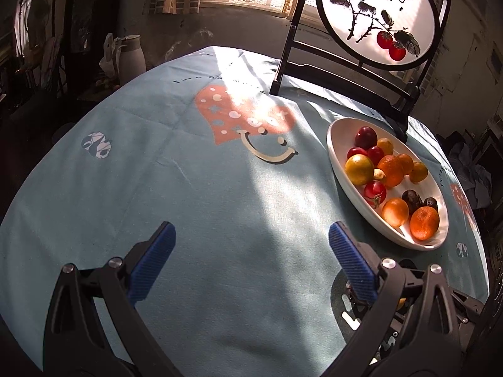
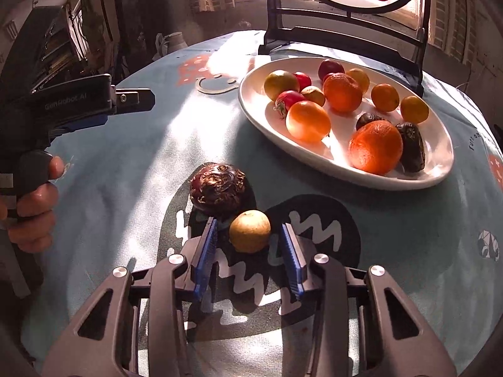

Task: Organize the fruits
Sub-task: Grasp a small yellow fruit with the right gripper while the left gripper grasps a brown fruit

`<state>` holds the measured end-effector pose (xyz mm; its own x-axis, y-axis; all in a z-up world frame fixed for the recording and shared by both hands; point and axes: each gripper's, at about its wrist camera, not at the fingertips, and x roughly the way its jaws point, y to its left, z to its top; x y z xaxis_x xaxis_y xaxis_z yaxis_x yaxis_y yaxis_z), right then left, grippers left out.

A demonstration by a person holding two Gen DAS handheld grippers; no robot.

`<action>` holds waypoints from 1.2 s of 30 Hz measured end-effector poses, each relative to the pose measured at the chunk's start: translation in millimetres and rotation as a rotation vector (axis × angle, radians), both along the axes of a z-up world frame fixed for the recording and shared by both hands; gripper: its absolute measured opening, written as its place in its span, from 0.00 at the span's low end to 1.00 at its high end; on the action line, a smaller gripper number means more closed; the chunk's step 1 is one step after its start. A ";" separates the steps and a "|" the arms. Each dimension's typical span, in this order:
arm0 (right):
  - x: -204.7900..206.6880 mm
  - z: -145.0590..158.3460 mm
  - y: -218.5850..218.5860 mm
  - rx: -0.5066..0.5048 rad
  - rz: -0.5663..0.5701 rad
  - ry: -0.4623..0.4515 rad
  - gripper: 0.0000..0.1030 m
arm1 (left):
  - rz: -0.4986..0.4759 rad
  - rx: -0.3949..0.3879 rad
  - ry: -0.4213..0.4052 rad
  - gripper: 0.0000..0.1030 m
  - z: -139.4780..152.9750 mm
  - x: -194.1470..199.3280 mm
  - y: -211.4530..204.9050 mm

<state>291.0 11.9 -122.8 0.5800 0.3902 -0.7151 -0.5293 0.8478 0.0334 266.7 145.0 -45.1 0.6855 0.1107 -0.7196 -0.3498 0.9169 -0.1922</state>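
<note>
A white oval plate point(image 2: 251, 106) holds several oranges, red fruits and dark dates; it also shows in the left wrist view point(image 1: 336, 157). On the blue cloth in front of it lie a small yellow-green fruit point(image 2: 250, 231) and a wrinkled dark purple fruit point(image 2: 218, 188). My right gripper point(image 2: 250, 238) is open, its blue pads on either side of the yellow-green fruit, not touching it. My left gripper point(image 1: 251, 242) is open and empty over bare cloth, left of the plate. The left gripper's body also shows in the right wrist view point(image 2: 94, 100), held by a hand.
A black-framed round screen point(image 1: 377, 19) with painted red fruit stands behind the plate at the table's far side. A white jug point(image 1: 133, 55) stands beyond the table's far left edge. The round table's rim drops off all around.
</note>
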 end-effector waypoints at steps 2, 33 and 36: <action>1.2 0.1 -1.5 0.002 -0.010 0.001 0.27 | -0.003 0.005 0.000 0.97 0.2 0.1 -1.1; 1.7 32.2 -68.5 0.218 -0.191 -0.005 0.24 | -0.565 0.166 0.088 0.55 -36.8 12.2 -117.7; 1.7 32.2 -68.9 0.221 -0.191 -0.003 0.24 | -0.563 0.173 0.089 0.55 -37.9 14.5 -120.3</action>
